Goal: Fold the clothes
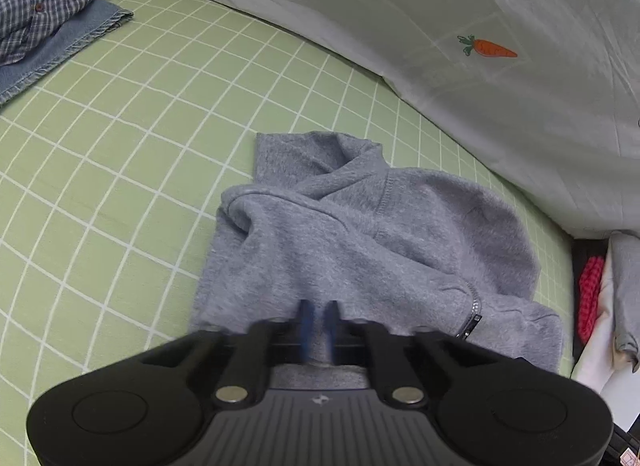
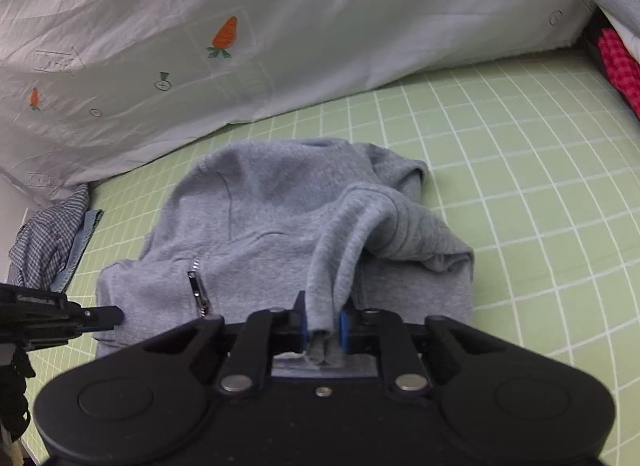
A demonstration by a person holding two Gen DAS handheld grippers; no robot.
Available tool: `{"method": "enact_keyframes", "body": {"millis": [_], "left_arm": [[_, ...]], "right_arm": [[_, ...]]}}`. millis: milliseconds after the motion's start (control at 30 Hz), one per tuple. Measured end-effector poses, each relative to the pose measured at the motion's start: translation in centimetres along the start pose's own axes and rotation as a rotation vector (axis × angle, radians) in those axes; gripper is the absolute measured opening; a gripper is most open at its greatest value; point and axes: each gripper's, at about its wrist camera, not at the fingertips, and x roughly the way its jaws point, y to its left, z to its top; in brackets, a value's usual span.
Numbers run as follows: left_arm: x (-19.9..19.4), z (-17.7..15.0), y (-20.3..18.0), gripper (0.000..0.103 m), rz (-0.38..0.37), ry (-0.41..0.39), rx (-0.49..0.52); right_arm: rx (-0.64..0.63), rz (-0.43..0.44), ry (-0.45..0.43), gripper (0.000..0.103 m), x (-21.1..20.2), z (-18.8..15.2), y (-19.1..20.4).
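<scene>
— Where the green sheet with the white grid runs out on the left, is that more laundry?

— Yes, a blue-and-white checked shirt on a folded piece of blue denim. Further along, mid-bed, the grey fleece zip hoodie lies bunched below the white carrot-print duvet.

— And the grippers?

— Left gripper is pinched on the hoodie's near edge, blue pads nearly together, though blurred. Right gripper is clamped on a hanging strip of the grey fleece. Red checked cloth sits at the far right.
</scene>
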Motion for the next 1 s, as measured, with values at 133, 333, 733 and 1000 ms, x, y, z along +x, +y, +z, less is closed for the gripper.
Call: {"method": "enact_keyframes", "body": {"millis": [133, 333, 733, 1000], "left_arm": [[-0.7, 1.9, -1.2, 0.004, -0.026, -0.068, 0.044], [-3.4, 8.4, -2.8, 0.011, -0.015, -0.349, 0.089], [1.7, 3.8, 1.0, 0.077, 0.149, -0.061, 0.105], [4.5, 2.2, 2.3, 0.083, 0.151, 0.037, 0.122]], "right_arm": [[0.007, 0.056, -0.064, 0.012, -0.6, 2.8, 0.0], [0.114, 0.036, -0.248, 0.043, -0.3, 9.0, -0.9], [-0.004, -0.117, -0.075, 0.087, 3.3, 5.1, -1.0], [-0.051, -0.126, 0.038, 0.097, 6.7, 2.9, -2.2]]}}
